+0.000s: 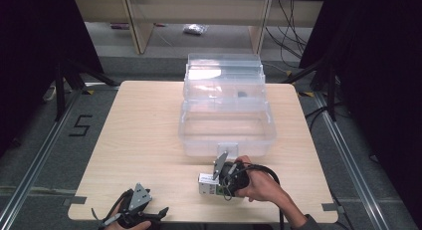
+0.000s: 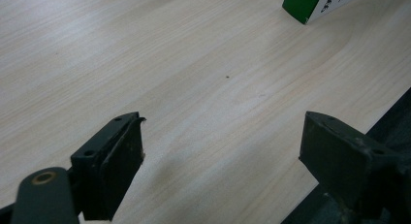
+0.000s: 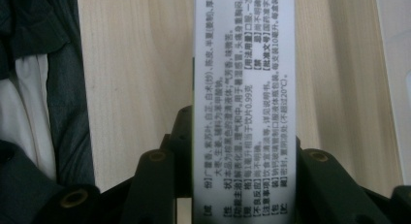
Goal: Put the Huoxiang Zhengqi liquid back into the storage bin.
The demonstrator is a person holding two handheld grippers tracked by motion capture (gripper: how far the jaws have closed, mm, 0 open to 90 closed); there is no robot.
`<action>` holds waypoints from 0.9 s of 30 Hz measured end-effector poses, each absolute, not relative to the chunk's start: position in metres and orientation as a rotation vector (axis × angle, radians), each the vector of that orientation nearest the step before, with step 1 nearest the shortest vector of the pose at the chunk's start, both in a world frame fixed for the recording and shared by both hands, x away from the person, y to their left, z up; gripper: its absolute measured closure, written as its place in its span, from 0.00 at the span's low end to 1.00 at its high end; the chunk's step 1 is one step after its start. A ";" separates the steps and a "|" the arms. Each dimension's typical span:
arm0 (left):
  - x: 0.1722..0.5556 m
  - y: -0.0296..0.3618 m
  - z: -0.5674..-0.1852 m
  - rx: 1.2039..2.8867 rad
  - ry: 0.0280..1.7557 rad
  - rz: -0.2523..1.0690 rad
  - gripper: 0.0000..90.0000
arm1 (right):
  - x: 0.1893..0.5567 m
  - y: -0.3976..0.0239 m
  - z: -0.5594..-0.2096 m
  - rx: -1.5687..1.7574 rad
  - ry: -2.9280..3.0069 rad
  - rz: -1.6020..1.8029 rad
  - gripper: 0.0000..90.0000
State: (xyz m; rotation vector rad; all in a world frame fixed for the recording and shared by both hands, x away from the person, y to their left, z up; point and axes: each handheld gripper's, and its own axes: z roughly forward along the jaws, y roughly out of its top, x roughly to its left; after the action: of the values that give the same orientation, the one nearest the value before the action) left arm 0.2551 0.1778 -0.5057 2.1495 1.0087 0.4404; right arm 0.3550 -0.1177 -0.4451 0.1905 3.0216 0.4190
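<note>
Near the clear bin (image 1: 226, 133), right tool (image 1: 219, 182) clamps a carton (image 3: 244, 103); left tool (image 2: 223, 146) gapes, holding nothing.

The clear plastic storage box (image 1: 226, 128) with its open lid (image 1: 224, 73) stands across the far middle of the wooden table (image 1: 144, 140) and blocks passage there. The table's left half lies bare. Between the left gripper (image 1: 149, 217) and the small printed carton (image 1: 209, 184) bare wood gives free room.

Each black hand-held gripper (image 1: 211, 182) carries a grey three-cornered plate, brass-ringed screw holes and a trailing black cable.
</note>
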 end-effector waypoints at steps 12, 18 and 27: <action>0.255 0.179 -0.504 2.174 0.993 0.441 0.17 | 0.354 -0.125 -0.432 0.258 3.028 0.431 0.72; 0.255 0.178 -0.506 2.144 1.010 0.439 0.17 | 0.360 -0.132 -0.420 0.277 3.033 0.458 0.72; 0.255 0.177 -0.505 2.136 1.022 0.441 0.17 | 0.371 -0.150 -0.398 0.281 3.037 0.531 0.72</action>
State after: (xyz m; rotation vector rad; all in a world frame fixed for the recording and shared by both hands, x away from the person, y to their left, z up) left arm 0.2547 0.1771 -0.5049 2.1356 1.0224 0.4408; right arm 0.3713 -0.1500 -0.3981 0.2808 3.0373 0.5311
